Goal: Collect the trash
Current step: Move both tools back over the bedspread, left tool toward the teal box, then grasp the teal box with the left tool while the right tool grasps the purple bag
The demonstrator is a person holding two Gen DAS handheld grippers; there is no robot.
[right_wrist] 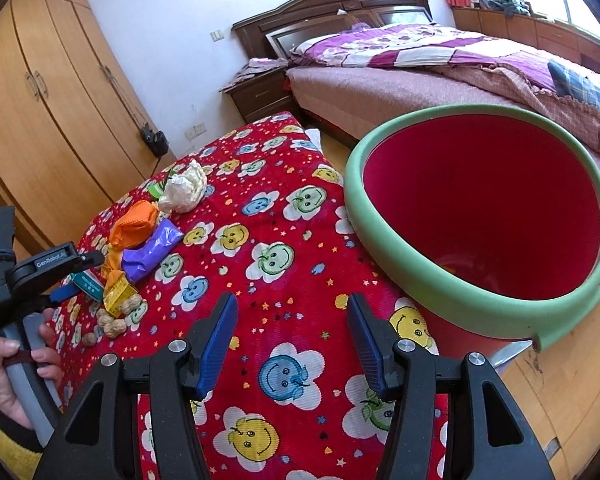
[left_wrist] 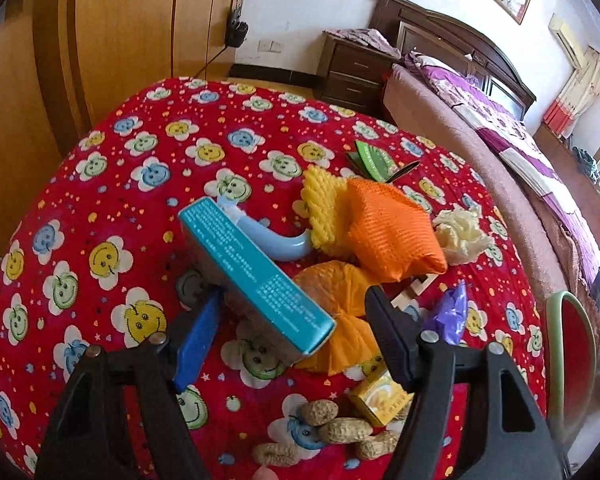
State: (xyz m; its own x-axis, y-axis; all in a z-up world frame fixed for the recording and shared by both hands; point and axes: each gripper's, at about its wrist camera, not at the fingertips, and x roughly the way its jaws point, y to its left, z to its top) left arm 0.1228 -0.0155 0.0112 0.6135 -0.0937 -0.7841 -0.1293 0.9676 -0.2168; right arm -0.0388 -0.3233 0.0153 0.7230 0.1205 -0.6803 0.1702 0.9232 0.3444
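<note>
Here, the left gripper (left_wrist: 292, 308) hovers low over a heap of trash on a surface draped in a red smiley-flower cloth (left_wrist: 148, 152), its fingers spread wide on either side of a teal box (left_wrist: 256, 276) that lies tilted between them; whether either finger touches the box cannot be told. Just behind the box lie an orange foam net (left_wrist: 396, 232), a yellow foam net (left_wrist: 326, 212), a crumpled white tissue (left_wrist: 466, 234) and a green wrapper (left_wrist: 374, 158). A purple plastic wrapper (left_wrist: 452, 312) sits to the right of the fingers, and a small yellow box (left_wrist: 380, 400) and several peanuts (left_wrist: 340, 428) lie close beneath them. The right gripper (right_wrist: 292, 344) hangs over a bare stretch of the same cloth, fingers wide apart and holding nothing. Beside the surface's right edge stands a red bin with a green rim (right_wrist: 392, 256). A bed (right_wrist: 440, 68) and wooden wardrobe (right_wrist: 48, 120) fill the background.
</note>
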